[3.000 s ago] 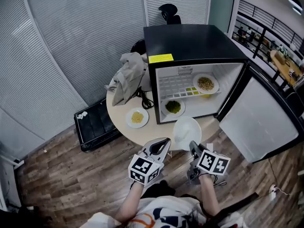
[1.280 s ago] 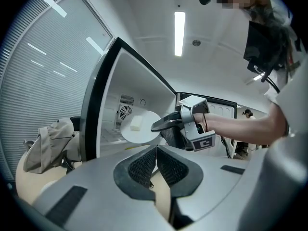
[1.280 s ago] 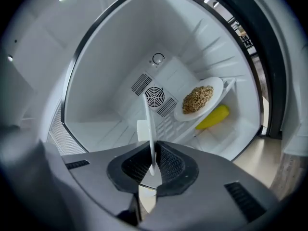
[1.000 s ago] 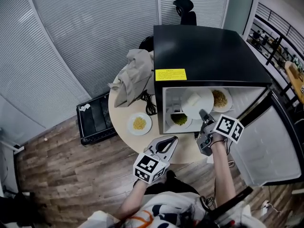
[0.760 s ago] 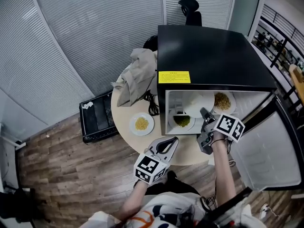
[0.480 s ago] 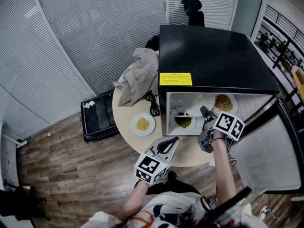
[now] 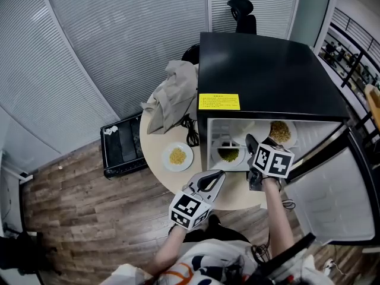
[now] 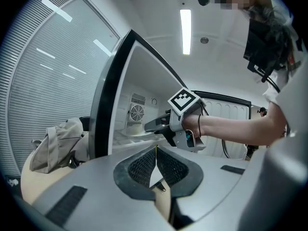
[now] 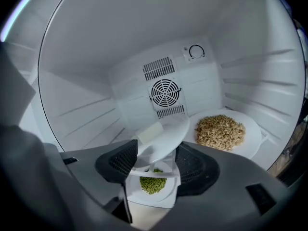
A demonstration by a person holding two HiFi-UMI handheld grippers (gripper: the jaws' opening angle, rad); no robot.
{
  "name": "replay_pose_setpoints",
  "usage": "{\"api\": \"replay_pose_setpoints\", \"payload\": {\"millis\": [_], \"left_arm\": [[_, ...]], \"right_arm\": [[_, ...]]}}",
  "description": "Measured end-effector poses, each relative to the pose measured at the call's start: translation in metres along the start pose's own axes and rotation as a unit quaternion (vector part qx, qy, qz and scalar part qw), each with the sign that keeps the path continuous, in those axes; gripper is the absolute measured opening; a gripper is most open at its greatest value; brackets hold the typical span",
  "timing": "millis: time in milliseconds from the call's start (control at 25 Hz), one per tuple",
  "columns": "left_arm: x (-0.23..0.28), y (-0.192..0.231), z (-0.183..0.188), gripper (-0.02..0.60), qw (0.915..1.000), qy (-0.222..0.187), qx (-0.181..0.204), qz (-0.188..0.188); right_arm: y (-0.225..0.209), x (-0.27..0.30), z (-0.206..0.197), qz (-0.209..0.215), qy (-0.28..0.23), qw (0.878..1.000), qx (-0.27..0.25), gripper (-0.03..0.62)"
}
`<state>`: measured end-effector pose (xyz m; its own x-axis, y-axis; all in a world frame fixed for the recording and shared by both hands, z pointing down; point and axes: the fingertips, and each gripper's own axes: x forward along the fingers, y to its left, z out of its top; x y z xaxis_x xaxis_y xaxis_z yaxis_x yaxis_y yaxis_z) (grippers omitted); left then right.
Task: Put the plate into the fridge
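Observation:
The white plate (image 9: 163,138) carries a pale block (image 9: 150,131) and lies on the upper shelf of the open black fridge (image 7: 267,64), slightly tilted. My right gripper (image 9: 155,160) reaches into the fridge. Its jaws have just been opening, and the plate's near rim stays between the parted pads, loose on the right side. In the head view the plate (image 7: 243,132) shows just past the right gripper (image 7: 251,142). My left gripper (image 7: 215,177) hovers shut and empty over the table's front edge, its pads (image 8: 147,165) pressed together.
A plate of grains (image 9: 221,131) sits to the right on the same shelf. A plate of green peas (image 9: 153,184) lies on the fridge floor below. On the round table (image 7: 160,159) are a plate of yellow food (image 7: 177,156) and a grey cloth (image 7: 169,97). The fridge door (image 7: 332,195) hangs open at right.
The right gripper carried the plate from the table's front into the fridge, rolled it from tilted to nearly flat on the shelf, and its jaws parted. The left gripper stayed put.

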<state>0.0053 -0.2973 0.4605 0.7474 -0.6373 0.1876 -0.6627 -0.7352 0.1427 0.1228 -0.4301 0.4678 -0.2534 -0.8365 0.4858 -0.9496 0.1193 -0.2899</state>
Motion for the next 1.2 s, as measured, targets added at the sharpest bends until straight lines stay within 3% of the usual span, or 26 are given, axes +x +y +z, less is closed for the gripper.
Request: {"api": "replay_pose_setpoints", "payload": {"millis": [520, 640, 800, 1040, 1200], "left_arm": [[-0.002, 0.004, -0.001, 0.014, 1.0, 0.003, -0.001, 0.004], [-0.002, 0.004, -0.002, 0.014, 1.0, 0.004, -0.001, 0.003], [-0.002, 0.001, -0.002, 0.014, 1.0, 0.004, 0.001, 0.001], [-0.005, 0.004, -0.003, 0.014, 0.9999, 0.006, 0.007, 0.007], [-0.008, 0.009, -0.002, 0.014, 0.9999, 0.004, 0.004, 0.012]], "right_arm": [[-0.013, -0.006, -0.014, -0.041, 0.003, 0.999, -0.005, 0.275], [0.001, -0.001, -0.013, -0.008, 0.009, 1.0, -0.023, 0.275], [0.031, 0.008, -0.017, 0.051, 0.055, 0.997, -0.027, 0.278], [0.02, 0.014, -0.017, -0.026, 0.058, 0.987, -0.148, 0.341], [0.019, 0.013, -0.012, -0.033, 0.051, 0.987, -0.151, 0.341]]}}
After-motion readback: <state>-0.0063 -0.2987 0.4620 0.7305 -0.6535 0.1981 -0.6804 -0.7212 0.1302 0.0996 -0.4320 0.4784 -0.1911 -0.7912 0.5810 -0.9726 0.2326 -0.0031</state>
